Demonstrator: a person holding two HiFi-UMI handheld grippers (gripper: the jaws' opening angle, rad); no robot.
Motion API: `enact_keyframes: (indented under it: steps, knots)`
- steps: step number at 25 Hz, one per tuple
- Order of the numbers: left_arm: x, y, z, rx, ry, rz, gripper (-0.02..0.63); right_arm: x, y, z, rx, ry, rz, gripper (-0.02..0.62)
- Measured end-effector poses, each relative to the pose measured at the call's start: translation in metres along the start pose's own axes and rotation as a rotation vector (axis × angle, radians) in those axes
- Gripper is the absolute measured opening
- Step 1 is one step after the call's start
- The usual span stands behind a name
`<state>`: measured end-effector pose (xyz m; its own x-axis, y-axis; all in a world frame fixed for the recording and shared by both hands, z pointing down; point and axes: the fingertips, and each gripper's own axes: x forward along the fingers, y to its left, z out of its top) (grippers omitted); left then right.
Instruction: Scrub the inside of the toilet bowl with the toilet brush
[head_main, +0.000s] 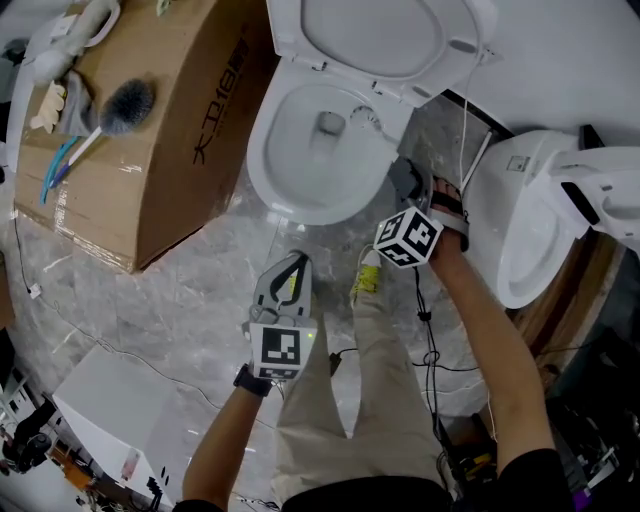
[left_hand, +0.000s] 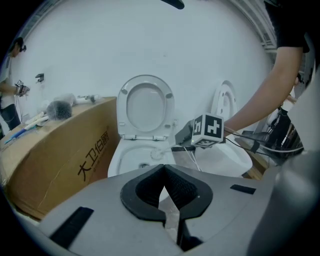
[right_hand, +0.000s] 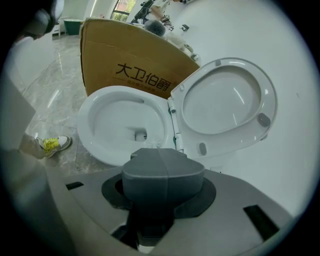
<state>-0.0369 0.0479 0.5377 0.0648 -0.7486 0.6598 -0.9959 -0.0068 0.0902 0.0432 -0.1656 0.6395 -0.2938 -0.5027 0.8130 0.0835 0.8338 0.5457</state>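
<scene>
The white toilet bowl (head_main: 262, 150) stands with its seat and lid (head_main: 370, 30) raised. My right gripper (head_main: 397, 165) is at the bowl's right rim, shut on the handle of a white toilet brush. The brush head (head_main: 365, 115) sits just inside the rim; in the left gripper view the brush head (left_hand: 157, 153) hangs over the bowl (left_hand: 125, 150). In the right gripper view the shut right gripper (right_hand: 161, 150) hides the brush in front of the bowl (right_hand: 100, 135). My left gripper (head_main: 298, 258) hovers over the floor in front of the toilet. This left gripper (left_hand: 163, 170) is shut and holds nothing.
A big cardboard box (head_main: 150, 130) stands left of the toilet with other brushes (head_main: 125, 105) on top. A second white toilet (head_main: 530, 230) is close on the right. The person's shoe (head_main: 368, 275), cables (head_main: 430, 350) and a white box (head_main: 120, 410) lie on the marble floor.
</scene>
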Motion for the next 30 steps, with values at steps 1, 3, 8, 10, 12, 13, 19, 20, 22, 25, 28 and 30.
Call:
enact_keyframes:
  steps: [1, 3, 8, 10, 12, 13, 19, 20, 22, 25, 28, 30]
  knots:
    - [0.0, 0.0, 0.0, -0.002, -0.002, 0.0, 0.017, -0.001, 0.002, -0.003, -0.004, 0.002, 0.001, 0.158]
    - [0.0, 0.0, 0.0, -0.005, -0.001, 0.002, 0.017, -0.004, 0.007, -0.007, 0.004, 0.009, 0.014, 0.158]
    - [0.001, -0.003, -0.003, -0.026, -0.001, 0.002, 0.017, -0.015, 0.018, -0.015, 0.037, 0.023, 0.037, 0.158]
    - [0.002, -0.004, -0.004, -0.033, -0.001, 0.004, 0.017, -0.02, 0.022, -0.019, 0.03, 0.023, 0.036, 0.158]
    - [0.002, -0.006, -0.003, -0.036, -0.002, 0.004, 0.017, -0.024, 0.027, -0.023, -0.001, 0.02, 0.03, 0.158]
    - [0.002, -0.007, -0.002, -0.037, -0.005, 0.004, 0.017, -0.025, 0.029, -0.024, -0.018, 0.018, 0.027, 0.156]
    - [-0.001, -0.001, 0.001, -0.042, -0.007, 0.02, 0.017, -0.042, 0.049, -0.027, -0.068, 0.01, 0.045, 0.156]
    - [-0.003, 0.0, 0.002, -0.045, -0.005, 0.023, 0.017, -0.046, 0.055, -0.027, -0.08, 0.011, 0.051, 0.156]
    - [-0.008, 0.001, 0.006, -0.05, -0.006, 0.031, 0.017, -0.054, 0.066, -0.025, -0.098, 0.014, 0.065, 0.156]
    - [-0.012, -0.001, 0.013, -0.044, -0.011, 0.034, 0.017, -0.065, 0.081, -0.025, -0.087, 0.021, 0.088, 0.156]
    - [-0.011, 0.001, 0.017, -0.022, -0.017, 0.033, 0.017, -0.074, 0.095, -0.021, -0.057, 0.026, 0.111, 0.158]
    - [-0.01, 0.005, 0.013, -0.014, -0.005, 0.042, 0.017, -0.079, 0.107, -0.013, -0.046, 0.02, 0.127, 0.158]
